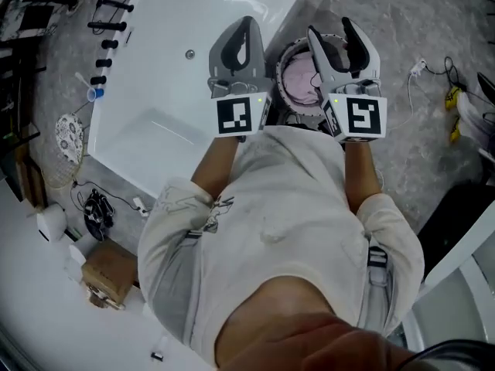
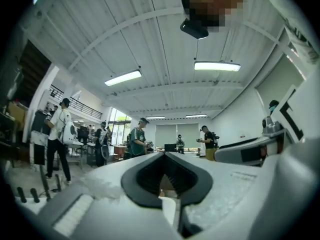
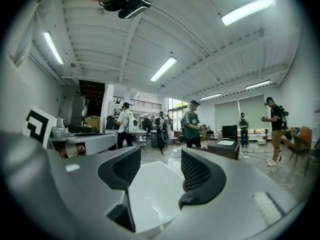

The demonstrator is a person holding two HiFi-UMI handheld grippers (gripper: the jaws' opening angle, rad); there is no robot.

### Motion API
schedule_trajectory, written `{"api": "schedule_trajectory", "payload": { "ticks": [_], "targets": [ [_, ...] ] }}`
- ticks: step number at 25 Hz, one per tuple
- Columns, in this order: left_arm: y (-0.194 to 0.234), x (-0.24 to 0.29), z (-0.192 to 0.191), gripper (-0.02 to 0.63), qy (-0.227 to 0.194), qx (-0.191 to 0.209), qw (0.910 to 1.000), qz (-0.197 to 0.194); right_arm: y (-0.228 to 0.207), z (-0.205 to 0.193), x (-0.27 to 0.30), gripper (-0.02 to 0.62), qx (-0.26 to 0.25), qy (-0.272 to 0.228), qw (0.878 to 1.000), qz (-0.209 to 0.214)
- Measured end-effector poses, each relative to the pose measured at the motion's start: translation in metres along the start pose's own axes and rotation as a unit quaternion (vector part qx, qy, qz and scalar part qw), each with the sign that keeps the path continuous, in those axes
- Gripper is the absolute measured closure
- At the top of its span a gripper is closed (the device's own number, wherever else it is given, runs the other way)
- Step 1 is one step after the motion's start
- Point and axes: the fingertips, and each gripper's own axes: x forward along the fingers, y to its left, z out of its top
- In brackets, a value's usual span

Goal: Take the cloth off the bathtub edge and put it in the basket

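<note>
**Cloth in basket, both grippers raised level**

Head view: pink cloth (image 1: pixel 298 81) lies bunched inside the round basket (image 1: pixel 283 56), which stands on the grey floor (image 1: pixel 402 22) just beside the white bathtub (image 1: pixel 170 60). Left gripper (image 1: pixel 246 23) is over the tub edge, right gripper (image 1: pixel 331 28) over the basket, both at chest height. Left gripper view: fingers (image 2: pixel 150 171) pressed together at the tips, nothing pinched. Right gripper view: fingers (image 3: pixel 200 174) spread apart, nothing between them.

Open lab hall — bathtub (image 1: pixel 170 68), strip lights (image 2: pixel 217 65).
</note>
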Motion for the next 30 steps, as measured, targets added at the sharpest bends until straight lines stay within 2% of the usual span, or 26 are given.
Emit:
{"api": "schedule_trajectory", "payload": {
  "ticks": [5, 7, 9, 13, 18, 25, 30],
  "targets": [
    [0.072, -0.051, 0.007, 0.604, -0.007, 0.006, 0.9931, 0.117, 0.079, -0.001, 0.042, 0.337, -0.016, -0.001, 0.993, 0.115],
    [0.098, -0.076, 0.007, 0.604, -0.007, 0.011, 0.9867, 0.162, 0.111, -0.002, 0.054, 0.337, -0.016, -0.002, 0.987, 0.159],
    [0.123, -0.106, 0.007, 0.604, -0.001, 0.021, 0.9763, 0.215, 0.146, -0.003, 0.065, 0.337, -0.017, -0.002, 0.977, 0.213],
    [0.166, -0.170, 0.016, 0.604, -0.002, 0.028, 0.9525, 0.303, 0.219, 0.000, 0.072, 0.339, -0.021, -0.003, 0.955, 0.296],
    [0.205, -0.253, 0.018, 0.604, 0.007, 0.031, 0.9135, 0.406, 0.306, -0.003, 0.069, 0.339, -0.029, -0.001, 0.921, 0.388],
    [0.236, -0.367, 0.034, 0.604, 0.000, 0.048, 0.8544, 0.517, 0.402, 0.001, 0.045, 0.339, -0.033, -0.013, 0.882, 0.470],
    [0.241, -0.416, 0.036, 0.604, 0.008, 0.058, 0.8262, 0.560, 0.440, 0.007, 0.032, 0.339, -0.040, -0.027, 0.867, 0.495]
  ]
}}
